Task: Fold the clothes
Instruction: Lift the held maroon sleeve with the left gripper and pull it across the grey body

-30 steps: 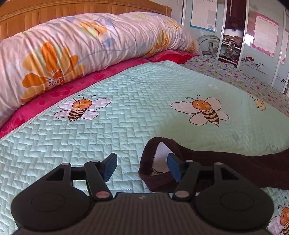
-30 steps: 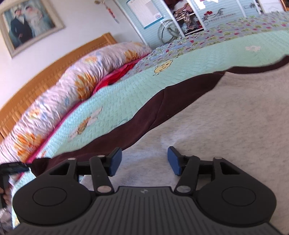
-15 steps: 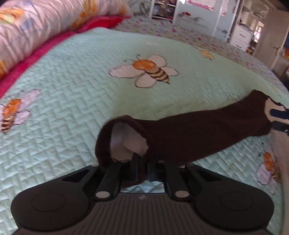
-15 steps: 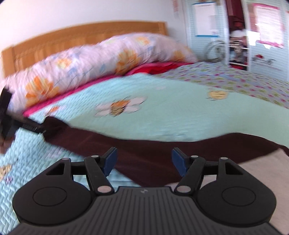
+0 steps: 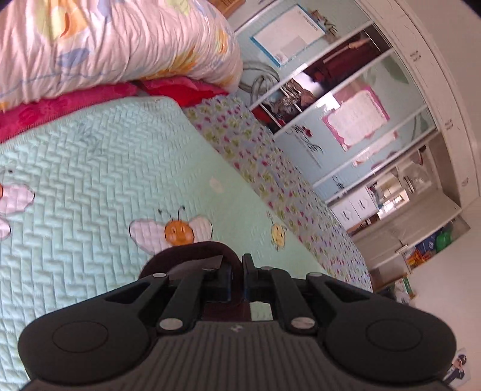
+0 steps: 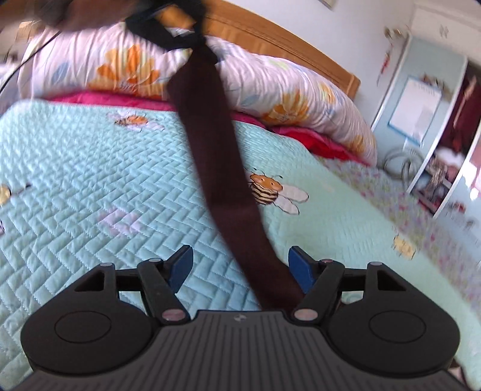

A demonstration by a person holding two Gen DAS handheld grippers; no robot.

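Observation:
A dark brown sleeve (image 6: 210, 144) of the garment stretches up through the air over the bed in the right wrist view, from between my right fingers to the top left. There the other gripper (image 6: 168, 18) holds its cuff, blurred. In the left wrist view my left gripper (image 5: 237, 276) is shut on the sleeve cuff (image 5: 195, 252), which bulges over the fingertips. My right gripper (image 6: 239, 264) stands open, with the sleeve passing between its blue pads (image 6: 180, 264) without being pinched. The rest of the garment is hidden.
A mint quilted bedspread (image 6: 75, 180) with bee prints covers the bed. A rolled floral duvet (image 6: 285, 99) lies against the wooden headboard (image 6: 270, 36). Wardrobe doors and shelves (image 5: 345, 120) stand beyond the bed's far side.
My left gripper, shut on the cuff, has lifted it high off the bed, and the sleeve now hangs taut in the air. The right gripper has stayed open and swung toward the headboard.

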